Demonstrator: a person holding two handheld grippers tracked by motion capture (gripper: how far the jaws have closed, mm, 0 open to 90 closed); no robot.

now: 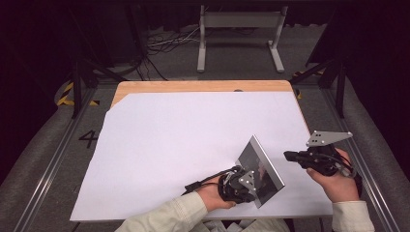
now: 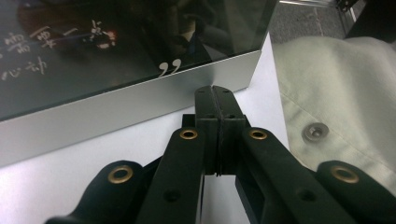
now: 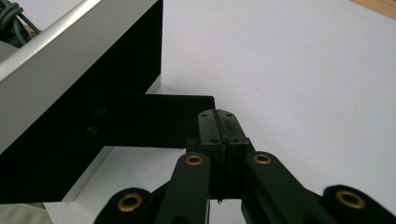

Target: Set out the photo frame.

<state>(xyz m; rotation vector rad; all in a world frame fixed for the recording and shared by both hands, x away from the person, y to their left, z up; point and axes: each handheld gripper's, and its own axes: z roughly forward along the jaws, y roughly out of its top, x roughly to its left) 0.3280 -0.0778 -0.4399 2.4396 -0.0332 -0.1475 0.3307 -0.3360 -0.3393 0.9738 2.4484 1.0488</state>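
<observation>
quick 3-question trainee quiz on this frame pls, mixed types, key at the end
1. True or false: the left gripper has its fingers shut with nothing between them.
2. The framed panel stands on: A) white sheet B) bare wood C) floor
3. What does the right gripper point toward?

Key:
1. True
2. A, the white sheet
3. The black stand at the panel's back; fingers shut beside it, contact unclear.

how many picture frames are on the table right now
1. The picture frame stands tilted on the white sheet at the near right, between the left tongs and the right tongs.
</observation>
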